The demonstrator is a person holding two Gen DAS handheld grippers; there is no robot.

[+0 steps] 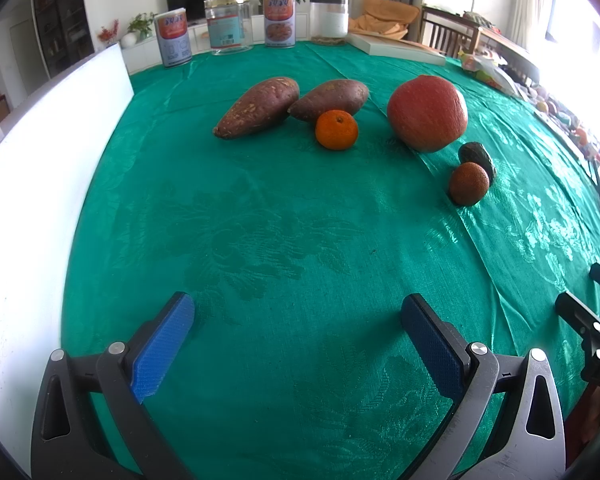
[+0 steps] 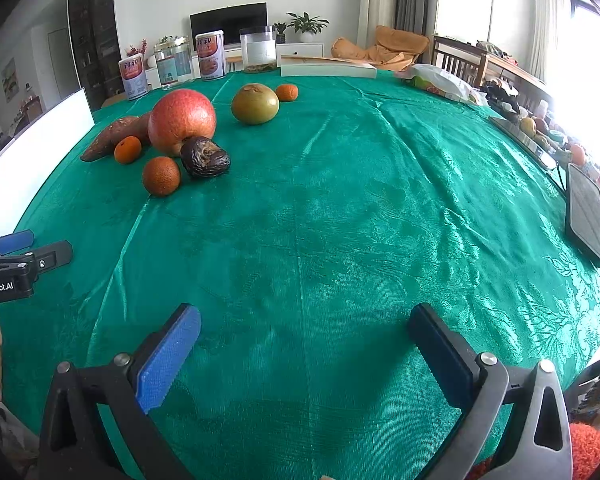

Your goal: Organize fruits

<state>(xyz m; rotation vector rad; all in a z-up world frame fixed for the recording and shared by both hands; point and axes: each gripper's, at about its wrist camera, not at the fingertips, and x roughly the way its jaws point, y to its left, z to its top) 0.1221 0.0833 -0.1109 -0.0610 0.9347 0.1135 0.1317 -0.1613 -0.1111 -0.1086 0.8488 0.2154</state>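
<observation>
On the green tablecloth [image 1: 284, 216] lie two sweet potatoes [image 1: 256, 107] [image 1: 329, 98], a small orange [image 1: 336, 129], a big red-orange round fruit [image 1: 427, 113], a dull orange fruit [image 1: 469, 183] and a dark wrinkled avocado [image 1: 477, 157]. The right wrist view shows the same group at left, big red fruit [image 2: 181, 121], avocado [image 2: 205, 157], plus a green-yellow round fruit [image 2: 255, 104] and a small orange [image 2: 287, 92] farther back. My left gripper [image 1: 298, 312] is open over bare cloth, well short of the fruit. My right gripper [image 2: 306, 322] is open too, holding nothing.
A white board [image 1: 40, 168] stands along the left edge. Cans and jars [image 1: 228, 26] line the far edge beside a white box [image 1: 396, 49]. A dark tablet [image 2: 586, 212] lies at the right edge. A bag [image 2: 440, 80] sits at the far right.
</observation>
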